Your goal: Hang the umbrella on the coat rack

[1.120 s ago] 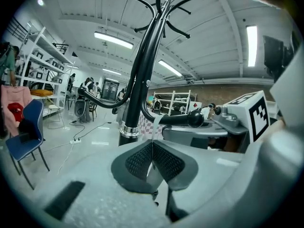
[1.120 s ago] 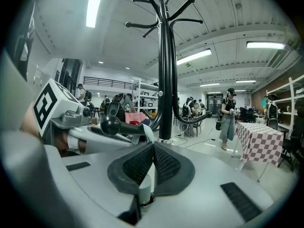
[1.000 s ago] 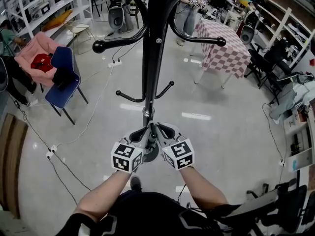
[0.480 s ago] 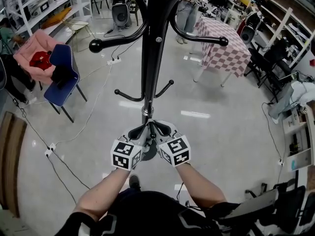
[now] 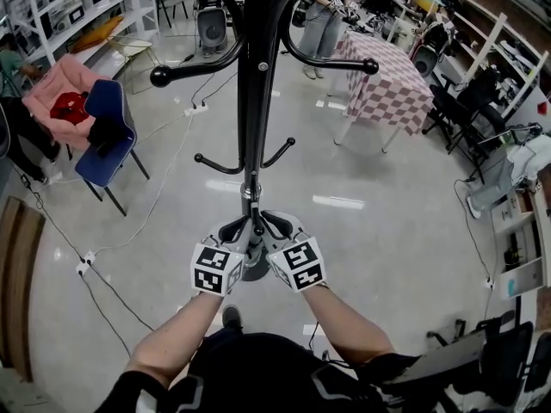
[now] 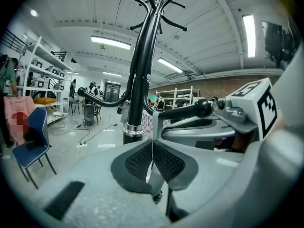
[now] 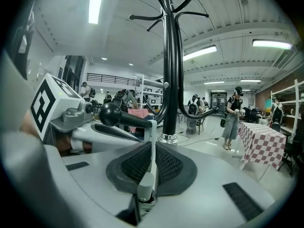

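Head view: left tool [image 5: 241,229] and right tool [image 5: 274,226] meet low on the coat rack [image 5: 250,101] pole, w/ the load hidden btwn them. Left gripper view: jaws closed on thin white strap [image 6: 152,144] running up to ball-tipped hook [image 6: 183,112]. Right gripper view: jaws also pinch strap, end of umbrella [image 7: 146,191] just below; can't tell if strap is looped over hook, so est. late stage, w/ seating and release left.
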